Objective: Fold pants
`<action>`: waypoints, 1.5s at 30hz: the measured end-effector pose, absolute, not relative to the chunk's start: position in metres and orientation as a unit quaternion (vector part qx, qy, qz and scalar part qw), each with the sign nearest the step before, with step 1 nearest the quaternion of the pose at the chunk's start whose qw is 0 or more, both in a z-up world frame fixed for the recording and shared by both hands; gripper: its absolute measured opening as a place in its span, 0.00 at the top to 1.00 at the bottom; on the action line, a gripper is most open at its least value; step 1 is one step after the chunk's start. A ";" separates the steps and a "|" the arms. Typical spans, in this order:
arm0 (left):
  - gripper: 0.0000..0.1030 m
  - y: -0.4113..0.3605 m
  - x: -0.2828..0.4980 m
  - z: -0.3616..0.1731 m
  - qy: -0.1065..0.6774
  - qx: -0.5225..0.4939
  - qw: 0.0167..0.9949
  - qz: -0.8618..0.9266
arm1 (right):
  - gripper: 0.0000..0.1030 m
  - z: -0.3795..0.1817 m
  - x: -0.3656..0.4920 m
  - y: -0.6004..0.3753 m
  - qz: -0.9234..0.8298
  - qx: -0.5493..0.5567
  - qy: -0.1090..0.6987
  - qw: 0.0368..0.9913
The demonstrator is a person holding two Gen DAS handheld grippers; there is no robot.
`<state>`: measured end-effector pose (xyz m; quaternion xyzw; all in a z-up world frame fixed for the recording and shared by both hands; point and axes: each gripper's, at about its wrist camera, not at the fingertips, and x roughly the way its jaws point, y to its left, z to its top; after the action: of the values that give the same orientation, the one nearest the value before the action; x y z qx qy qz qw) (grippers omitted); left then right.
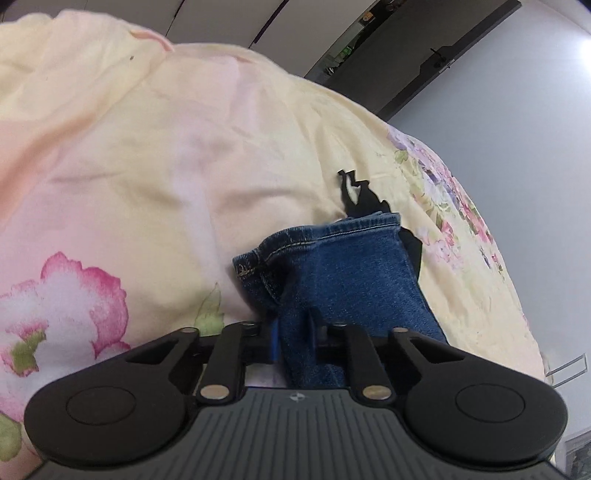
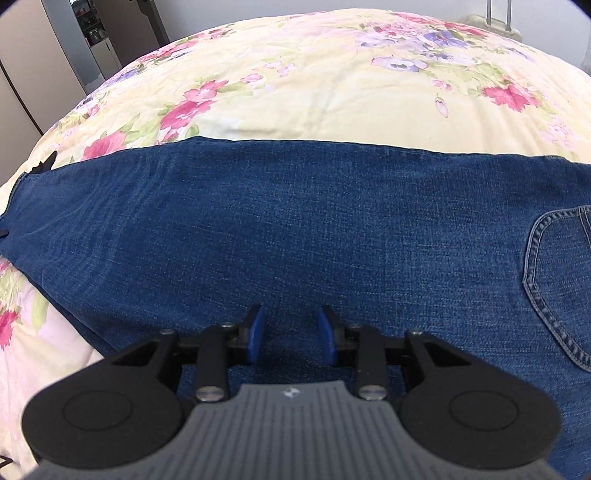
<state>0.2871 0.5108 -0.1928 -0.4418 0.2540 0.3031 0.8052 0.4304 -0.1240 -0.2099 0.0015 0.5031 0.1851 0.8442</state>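
Observation:
Blue denim pants point(image 2: 295, 221) lie flat across a floral bedspread point(image 2: 332, 92), with a stitched back pocket point(image 2: 554, 288) at the right. My right gripper point(image 2: 291, 334) hovers close over the middle of the leg, its blue pads apart and only flat denim showing in the gap. In the left wrist view the hem end of the pants point(image 1: 354, 266) rises bunched from the bedspread point(image 1: 166, 147). My left gripper point(image 1: 293, 332) is shut on that denim, and the fabric hides most of its fingers.
A small black item point(image 1: 360, 199) lies on the bed just beyond the hem, also seen at the left as a black item point(image 2: 44, 164). Dark cabinets point(image 1: 406, 55) stand past the bed's edge. A suitcase handle point(image 2: 495, 18) shows at the far right.

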 end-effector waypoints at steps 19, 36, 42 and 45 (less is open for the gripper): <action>0.95 0.242 0.345 -0.006 0.227 -0.037 0.962 0.148 | 0.73 -0.157 0.374 -0.233 0.138 0.112 0.507 0.843; 0.94 -0.039 0.305 -0.187 0.395 0.333 0.847 -0.126 | 0.70 -0.171 0.311 -0.333 0.130 0.232 0.507 0.820; 0.86 -0.001 0.322 -0.161 0.447 0.201 0.854 -0.173 | 0.64 -0.163 0.307 -0.309 0.174 0.236 0.490 0.821; 0.85 0.014 0.324 -0.149 0.454 0.145 0.859 -0.186 | 0.63 -0.154 0.313 -0.294 0.187 0.241 0.475 0.825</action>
<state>0.3245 0.0141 -0.1489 0.1446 0.4542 -0.1863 0.8591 0.3132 -0.2942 -0.1544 0.2411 0.4753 0.1873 0.8251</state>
